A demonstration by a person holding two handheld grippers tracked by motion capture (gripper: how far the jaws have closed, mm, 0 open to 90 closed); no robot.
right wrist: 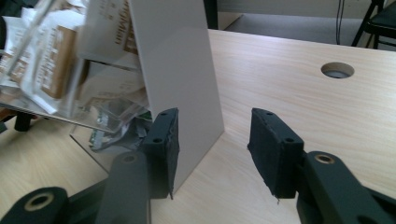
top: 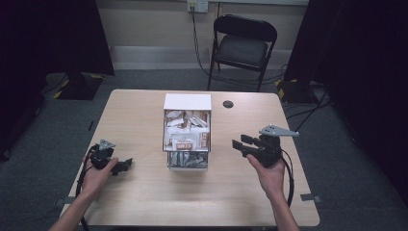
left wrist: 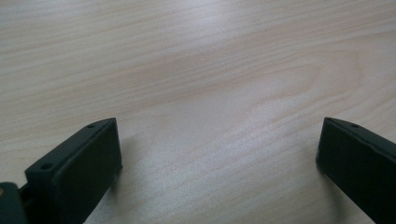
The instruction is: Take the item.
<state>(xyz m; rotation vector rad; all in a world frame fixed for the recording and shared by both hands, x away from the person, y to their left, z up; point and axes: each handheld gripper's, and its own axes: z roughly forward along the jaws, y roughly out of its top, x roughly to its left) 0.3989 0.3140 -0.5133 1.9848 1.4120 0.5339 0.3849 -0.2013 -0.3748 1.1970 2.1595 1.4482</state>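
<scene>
A clear tiered box with a white back panel stands mid-table, stuffed with several brown and white packets. My left gripper rests on the wood left of the box, held in a hand. Its jaws stand wide apart over bare tabletop. My right gripper is held above the table right of the box, pointing toward it. Its jaws are open with nothing between them. The box's white side panel stands just beyond the left jaw, and the packets show further left.
A round cable hole sits in the wooden table behind and right of the box, also visible as the hole. A black folding chair stands beyond the far edge. Cables trail from both grippers.
</scene>
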